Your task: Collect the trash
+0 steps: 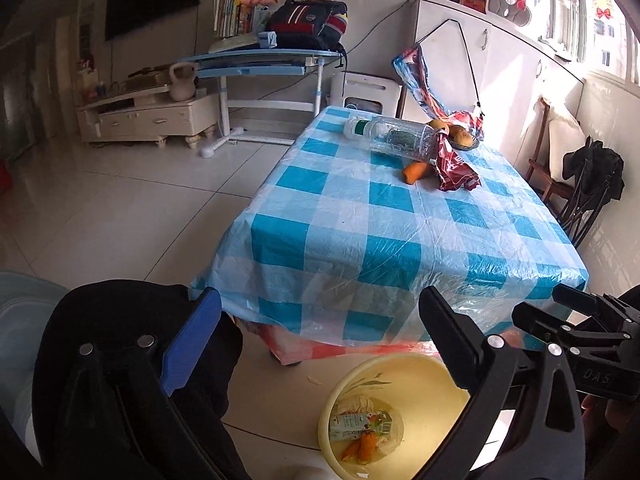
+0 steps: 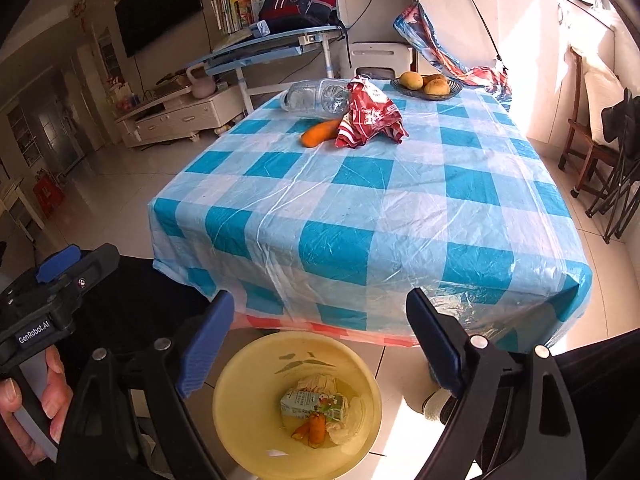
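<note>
Item 1. Yellow basin (image 2: pixel 240 432), on the floor directly below and between my two tools. Contents: one small drink carton (image 2: pixel 310 402), orange peel or carrot scraps (image 2: pixel 314 432), crumpled pale wrapping beneath them. I judge these collected.

Item 2. Tabletop (image 2: pixel 360 216), covered in a blue-and-white check plastic cloth, ahead of both tools; its near edge hangs just beyond the basin. The near half carries nothing.

Item 3. Trash left, all at the far end of the tabletop, well out of reach from here:
- clear plastic bottle (image 2: pixel 316 98), lying on its side;
- red crumpled snack bag (image 2: pixel 368 120), touching the bottle;
- carrot piece (image 2: pixel 320 133), just beside the bag on its near left.

Item 4. Dish of fruit (image 2: pixel 428 84), far right of the trash. I take it as not trash; to stay.

Item 5. Left tool (image 1: pixel 320 344). Jaws spread wide, blue pad on one side, dark pad on the other, nothing between them, touching nothing. It hangs above the basin, tilted down.

Item 6. Right tool (image 2: pixel 320 340). Jaws also well apart, empty, no contact with anything. The basin shows in the gap between its fingers. A hand (image 2: pixel 36 396) on the left tool's grip is seen at its lower left.

Standing: by my reckoning, partly done. Some pieces are in the basin, three remain on the tabletop. Both tools are free; either must reach across the full length of the cloth to the far end for the next piece.
</note>
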